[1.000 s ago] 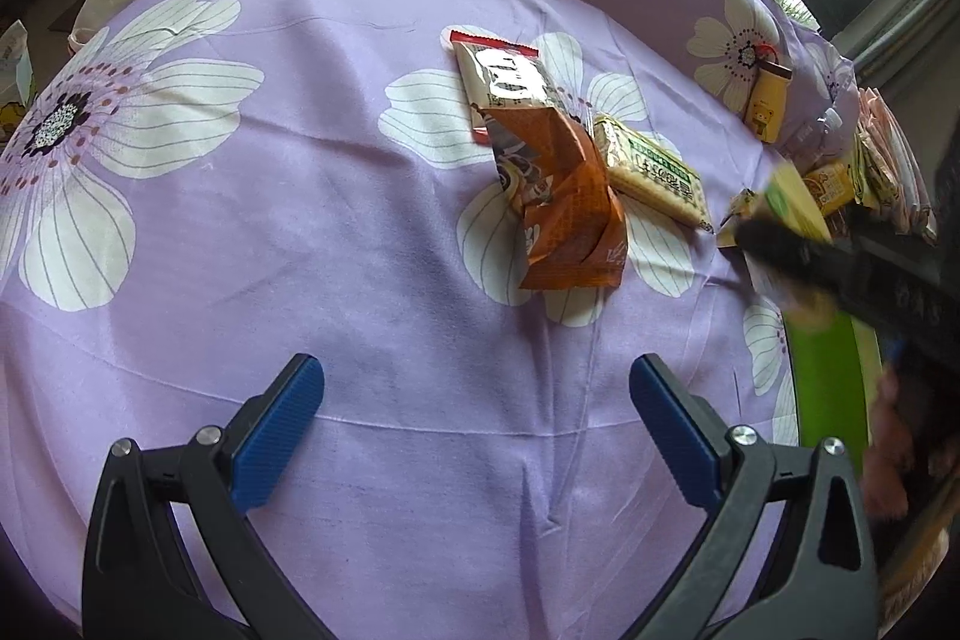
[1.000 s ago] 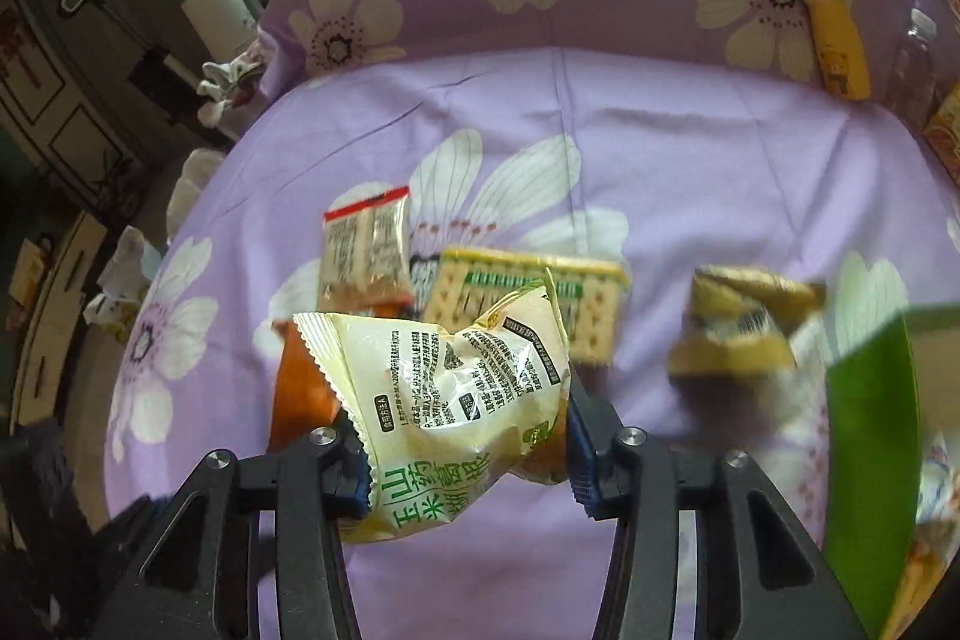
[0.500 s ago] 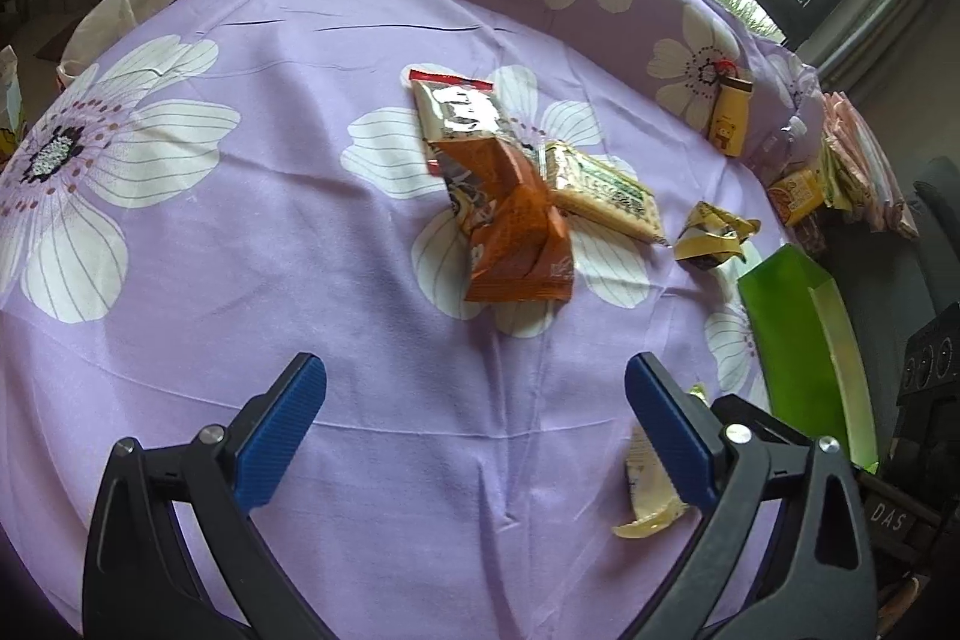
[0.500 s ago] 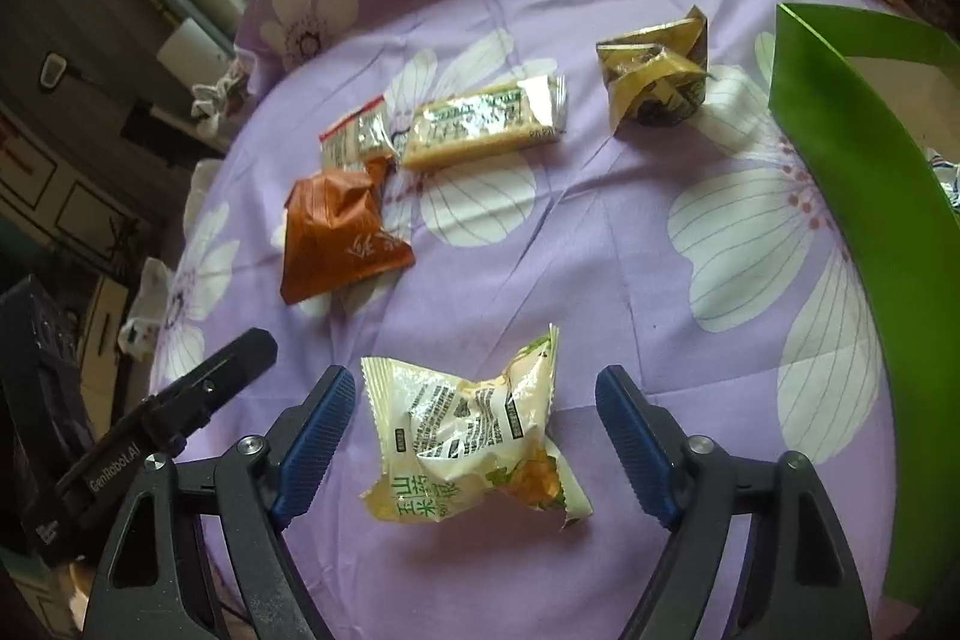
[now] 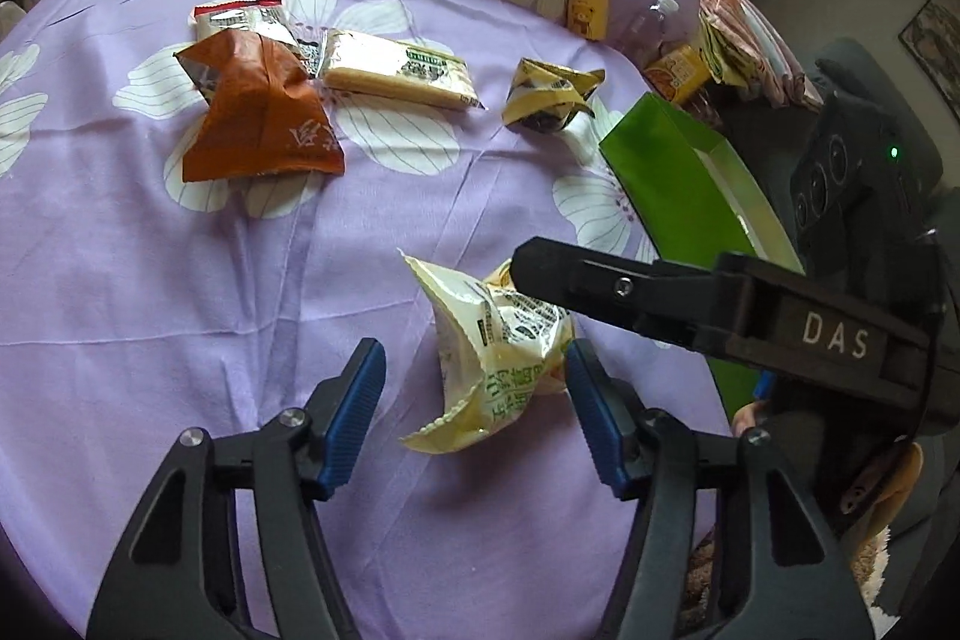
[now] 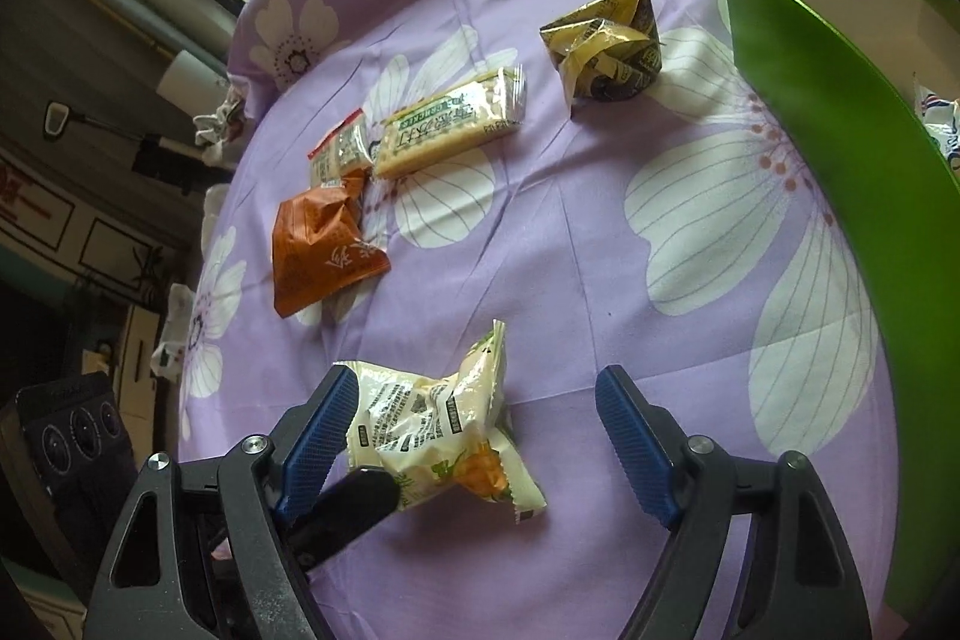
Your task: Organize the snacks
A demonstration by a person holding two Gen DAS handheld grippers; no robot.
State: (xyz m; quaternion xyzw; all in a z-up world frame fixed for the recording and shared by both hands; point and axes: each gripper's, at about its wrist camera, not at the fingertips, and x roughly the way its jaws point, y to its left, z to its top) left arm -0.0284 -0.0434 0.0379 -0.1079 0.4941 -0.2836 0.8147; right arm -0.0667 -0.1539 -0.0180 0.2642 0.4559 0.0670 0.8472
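The sorting looks barely begun, to judge by the layout; one white wrapper shows inside the green box (image 6: 840,112), while five packets lie loose on the purple flowered cloth (image 5: 150,280). Nearest, the pale yellow snack bag (image 5: 498,358) lies crumpled on the cloth between the spread jaws of both tongs; ahead of the left tongs and to their left sit the orange packet (image 5: 258,124), the red-edged packet (image 5: 240,17) tucked behind it, and the cracker pack (image 5: 396,67) beside those; the crumpled gold wrapper (image 5: 549,94) lies straight ahead, near the box's far corner.

The left gripper (image 5: 471,409) points forward and down at the cloth, wide open and holding nothing; the bag lies close to its right blue pad. The right gripper (image 6: 474,442) comes in from the box side, crossing the left one's view; it too is wide open and empty, with the bag lying against its left pad (image 6: 315,436).
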